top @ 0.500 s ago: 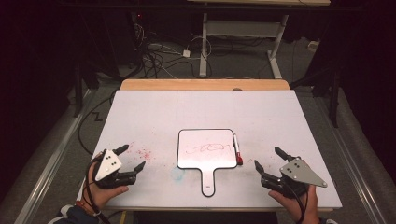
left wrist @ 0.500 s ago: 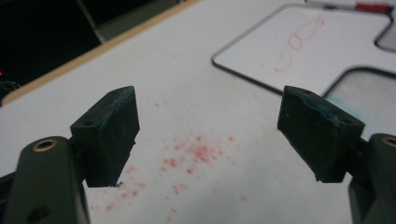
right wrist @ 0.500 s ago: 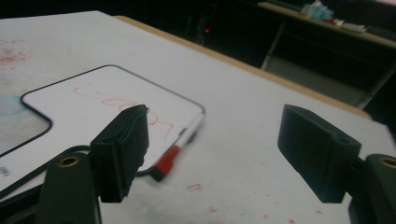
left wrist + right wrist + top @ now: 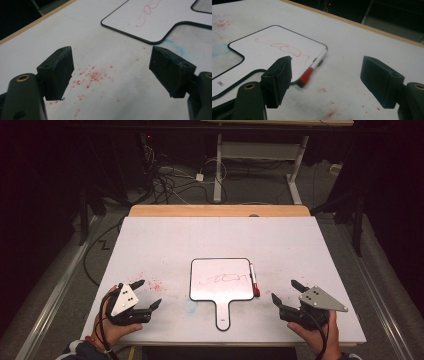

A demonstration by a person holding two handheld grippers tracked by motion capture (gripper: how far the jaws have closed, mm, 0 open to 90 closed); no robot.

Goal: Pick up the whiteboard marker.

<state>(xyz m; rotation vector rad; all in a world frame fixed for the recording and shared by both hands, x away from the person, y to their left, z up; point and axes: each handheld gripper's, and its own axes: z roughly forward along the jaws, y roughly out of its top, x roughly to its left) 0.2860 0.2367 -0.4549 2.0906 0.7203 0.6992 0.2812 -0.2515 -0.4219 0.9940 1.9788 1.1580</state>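
A small white handheld whiteboard (image 4: 220, 279) with a black rim and a handle pointing toward me lies at the table's middle front; a red scribble (image 4: 222, 279) marks it. In the right gripper view the whiteboard (image 4: 274, 50) shows its scribble too. A white marker with a red cap (image 4: 253, 280) lies along the board's right edge, cap toward me, also the marker (image 4: 312, 68) just ahead of my right gripper's left jaw. My left gripper (image 4: 149, 294) rests open at front left, nothing between its jaws (image 4: 112, 72). My right gripper (image 4: 286, 291) stands open at front right, empty (image 4: 327, 77).
Red ink specks (image 4: 91, 76) dot the white table surface (image 4: 170, 240) near the left gripper, and a faint blue smear (image 4: 176, 47) lies by the board's handle. A wooden strip (image 4: 220, 211) runs along the far edge. Cables (image 4: 170, 180) and a desk frame lie on the floor beyond.
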